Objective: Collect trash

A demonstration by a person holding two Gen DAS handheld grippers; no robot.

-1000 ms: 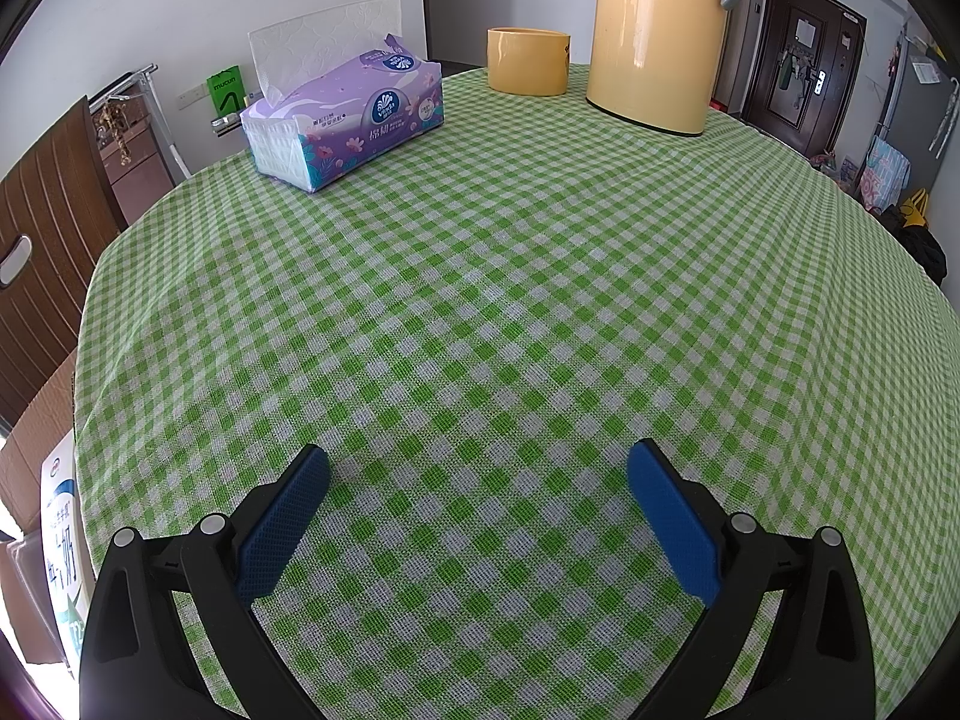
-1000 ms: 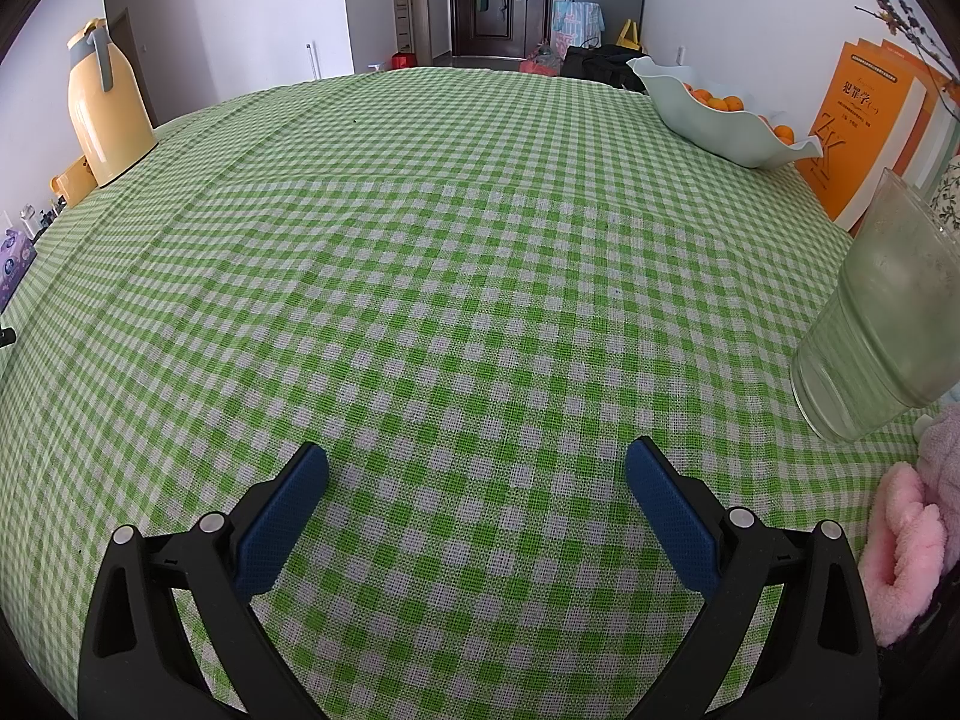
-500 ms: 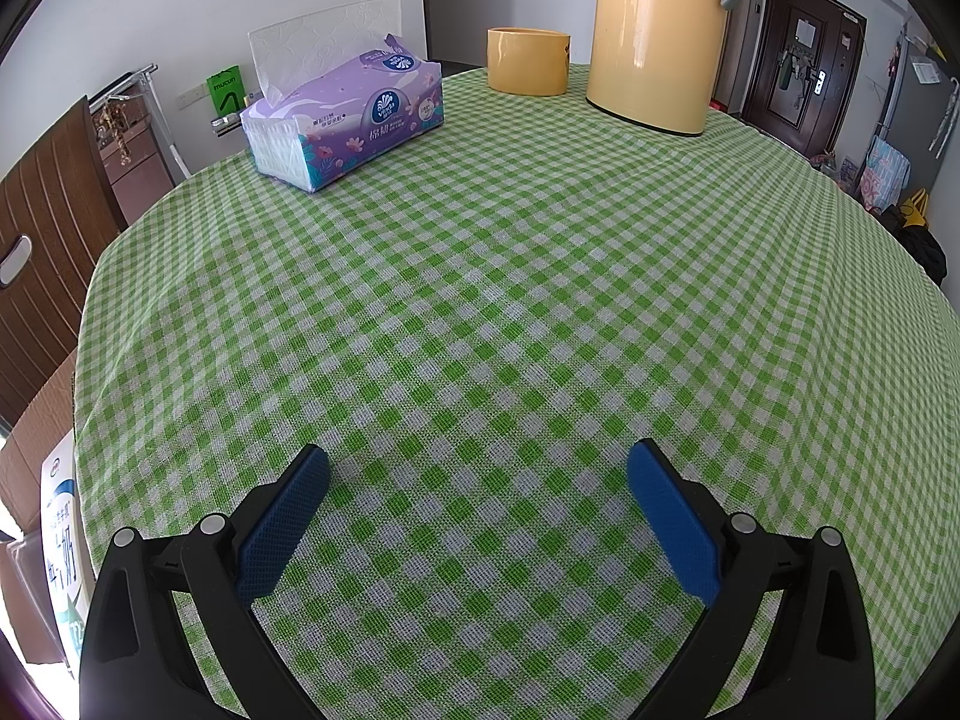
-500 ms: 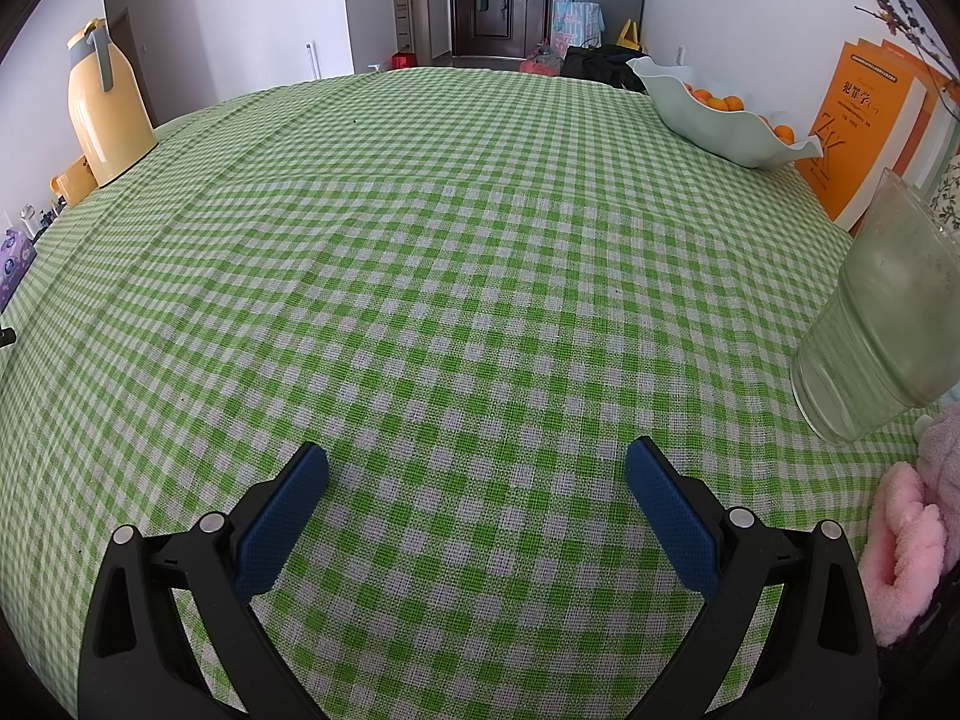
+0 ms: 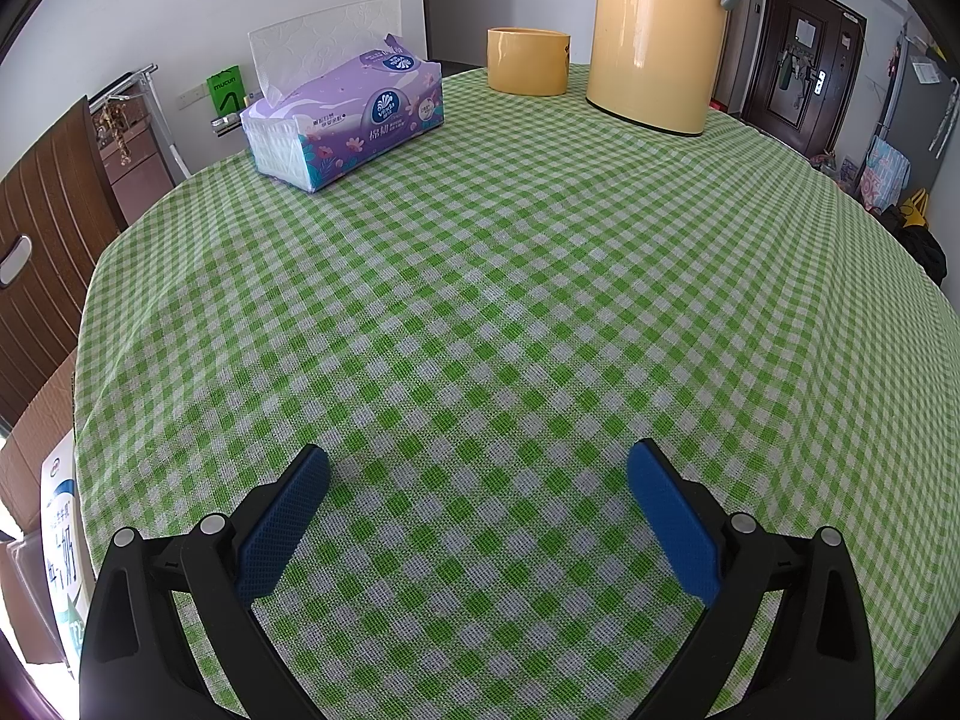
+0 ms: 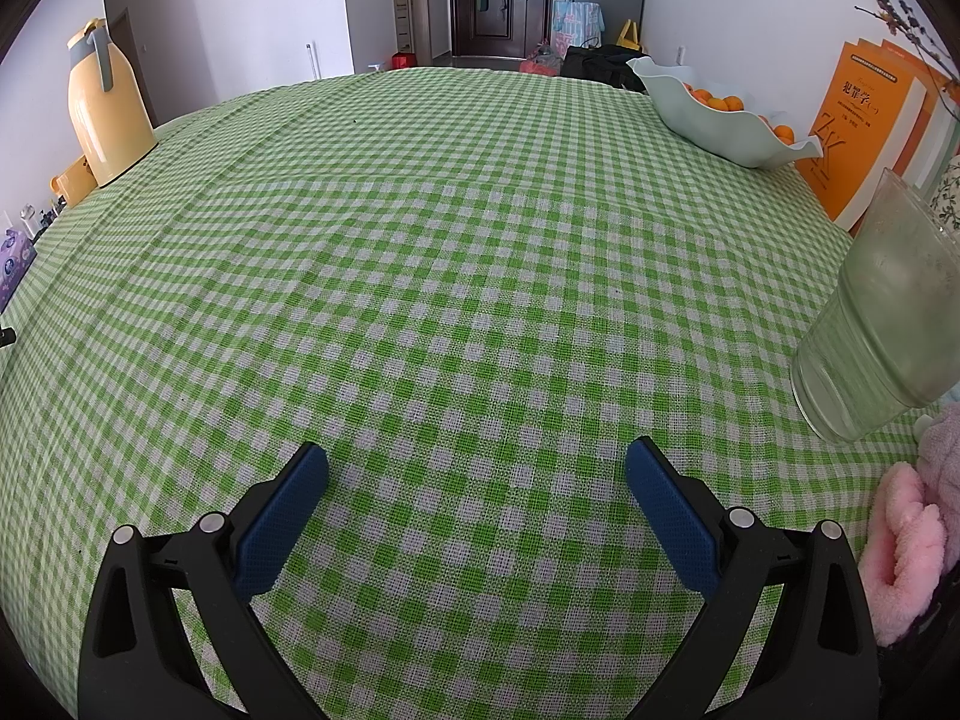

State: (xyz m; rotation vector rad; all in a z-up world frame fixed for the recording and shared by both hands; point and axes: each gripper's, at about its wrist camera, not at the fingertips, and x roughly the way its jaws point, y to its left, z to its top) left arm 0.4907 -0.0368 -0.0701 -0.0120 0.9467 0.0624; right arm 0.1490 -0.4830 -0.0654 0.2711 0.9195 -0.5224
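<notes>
Round table under green checked cloth point(image 5: 510, 300); doorway and clutter beyond. Left gripper point(image 5: 478, 468) low over bare cloth, jaws spread wide, nothing between pads. Right gripper point(image 6: 477, 465) likewise: jaws wide, empty, over bare cloth.

Trash: none visible in either view. Cloth between and ahead of both grippers clean apart from a few dark specks, too small to identify. Location of any trash bin: not in view.

On the far left side: tissue box point(image 5: 345, 120), yellow cup point(image 5: 527, 61), yellow flask point(image 5: 654, 36). On the right side: fruit bowl point(image 6: 714, 114), orange books point(image 6: 864, 120), plastic cup point(image 6: 882, 324) just beside the right gripper, pink fluffy item point(image 6: 906, 546) at the table edge.

Risks, judged from this position:
- Wrong target. With no obvious trash, possible grab at the raised tissue or the plastic cup.
- Cup knocked over by a rightward sweep of the right gripper; contents uncertain.
- Cloth snagged or bunched by pads closing too low, dragging the flask and cup.
</notes>
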